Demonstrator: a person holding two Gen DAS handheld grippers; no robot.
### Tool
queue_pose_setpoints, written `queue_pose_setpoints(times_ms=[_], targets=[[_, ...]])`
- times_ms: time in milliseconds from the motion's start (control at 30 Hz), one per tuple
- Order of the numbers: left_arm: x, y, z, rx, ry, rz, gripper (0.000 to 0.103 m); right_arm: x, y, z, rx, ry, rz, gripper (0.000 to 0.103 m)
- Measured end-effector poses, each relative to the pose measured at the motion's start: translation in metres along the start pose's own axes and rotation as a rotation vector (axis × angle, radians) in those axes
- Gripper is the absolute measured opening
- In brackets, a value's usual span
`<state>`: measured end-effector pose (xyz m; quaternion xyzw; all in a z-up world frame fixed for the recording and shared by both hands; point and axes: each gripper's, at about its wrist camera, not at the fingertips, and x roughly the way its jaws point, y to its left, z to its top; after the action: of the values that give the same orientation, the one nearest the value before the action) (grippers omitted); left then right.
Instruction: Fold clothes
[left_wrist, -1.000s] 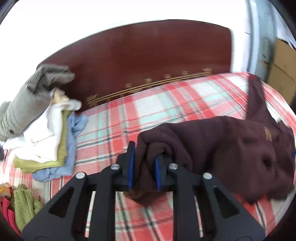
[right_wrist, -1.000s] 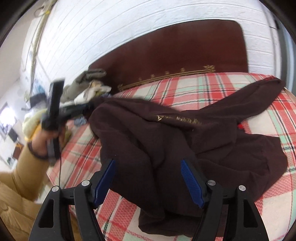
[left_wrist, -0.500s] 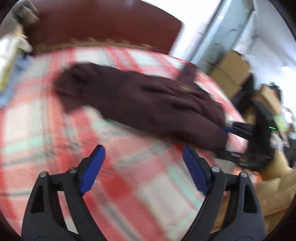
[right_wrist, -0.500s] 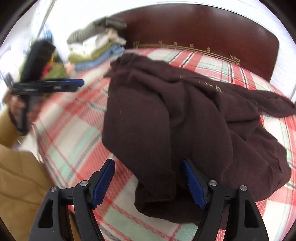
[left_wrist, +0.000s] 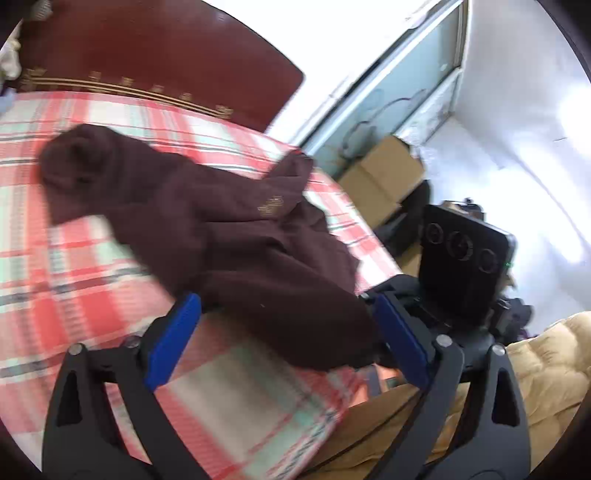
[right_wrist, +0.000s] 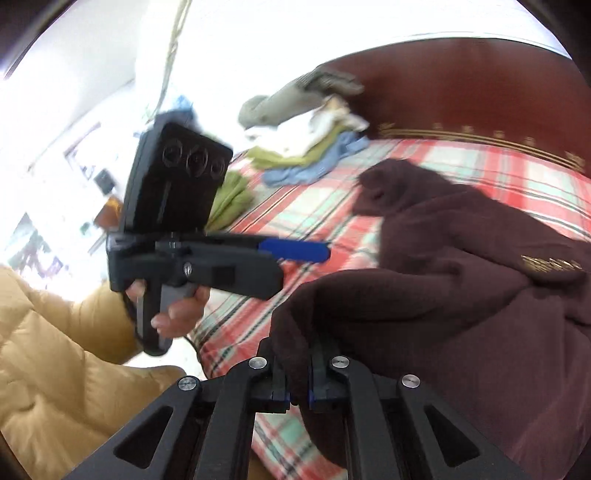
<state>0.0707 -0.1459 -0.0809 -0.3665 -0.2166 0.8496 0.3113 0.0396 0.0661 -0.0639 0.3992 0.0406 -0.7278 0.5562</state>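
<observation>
A dark maroon garment (left_wrist: 236, 236) lies crumpled across the red, white and green plaid bedspread (left_wrist: 74, 258), its bulk running from near the headboard (left_wrist: 147, 48) down to the near edge of the bed, with a small gold emblem showing on the cloth.

The right gripper (right_wrist: 295, 384) has just snapped together and now pinches a fold of the garment's near edge between its blue pads; the cloth rises out of the closed jaws and drapes away to the right. In the other view this gripper sits at the bed's edge, just beside the garment's lower corner.

The left gripper (left_wrist: 288, 339) has its jaws spread wide, having just been opening, with the near hem of the garment lying between the blue fingers (left_wrist: 173, 339) but not pressed by either one. From the right wrist view it is seen side-on, hovering over the bedspread to the left of the garment, held by a hand (right_wrist: 173, 310) coming out of a tan padded sleeve (right_wrist: 55, 350).

A stack of folded clothes (right_wrist: 306, 136), grey, white, olive and blue, sits at the head of the bed against the headboard, well apart from the garment. Cardboard boxes (left_wrist: 384, 177) stand on the floor beyond the far side of the bed
</observation>
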Motion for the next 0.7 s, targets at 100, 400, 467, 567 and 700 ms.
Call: queue_pose_setpoints(times_ms=[100, 400, 467, 567, 700], targets=[[-0.012, 0.012, -0.006, -0.040, -0.009, 0.026, 0.096, 0.027, 0.011, 0.006, -0.032, 0.037, 0.109, 0.007], [-0.010, 0.031, -0.009, -0.089, 0.016, 0.130, 0.096, 0.031, 0.014, 0.020, -0.224, 0.206, 0.091, 0.053], [-0.002, 0.035, -0.002, -0.085, 0.023, 0.147, 0.096, -0.006, -0.010, 0.038, -0.244, 0.140, 0.034, 0.066], [0.015, 0.041, 0.007, -0.078, 0.053, 0.166, 0.096, -0.044, -0.064, 0.070, -0.175, 0.035, -0.125, 0.079], [0.046, 0.054, 0.022, -0.095, 0.110, 0.163, 0.096, -0.035, -0.150, 0.102, -0.062, 0.065, -0.300, 0.079]])
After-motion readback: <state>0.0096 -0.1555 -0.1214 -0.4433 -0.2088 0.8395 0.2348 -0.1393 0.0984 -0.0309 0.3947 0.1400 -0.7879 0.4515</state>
